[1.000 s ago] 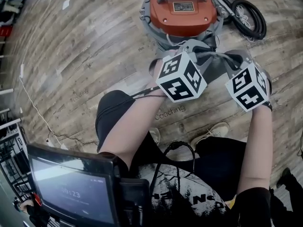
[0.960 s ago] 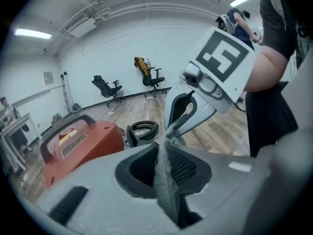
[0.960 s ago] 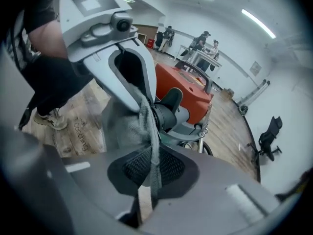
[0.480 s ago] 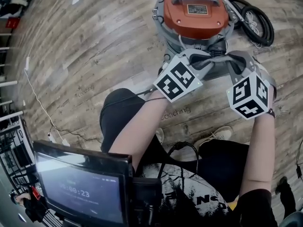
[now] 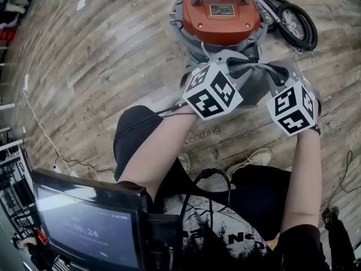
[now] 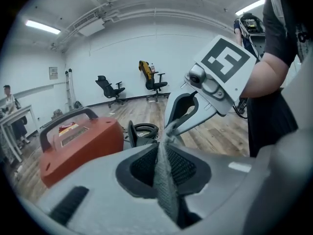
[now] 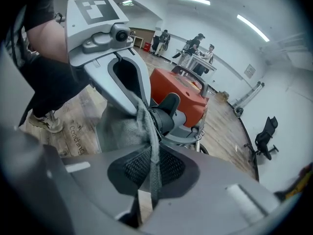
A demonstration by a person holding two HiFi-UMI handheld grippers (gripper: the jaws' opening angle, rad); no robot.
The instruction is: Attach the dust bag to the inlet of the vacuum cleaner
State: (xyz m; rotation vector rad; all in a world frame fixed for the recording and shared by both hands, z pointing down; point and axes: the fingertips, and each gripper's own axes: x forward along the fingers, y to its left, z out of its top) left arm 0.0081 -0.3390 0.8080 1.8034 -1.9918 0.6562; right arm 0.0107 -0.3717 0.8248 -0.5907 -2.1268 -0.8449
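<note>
Angling both forearms (image 5: pixel 158 151) forward and down, you clamp the grey woven fabric dust bag (image 5: pixel 255 75) in the left gripper (image 6: pixel 163 180), jaws just eased slightly, and the right gripper (image 7: pixel 149 175), just near of the orange vacuum cleaner's (image 5: pixel 221 13) black inlet (image 7: pixel 164 117).

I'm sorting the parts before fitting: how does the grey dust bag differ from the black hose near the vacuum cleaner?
The dust bag is grey cloth; the hose is black tubing. The dust bag is held up, stretched out in front of the vacuum cleaner; the hose lies coiled on the floor beside it. Both are close to the vacuum cleaner.
</note>
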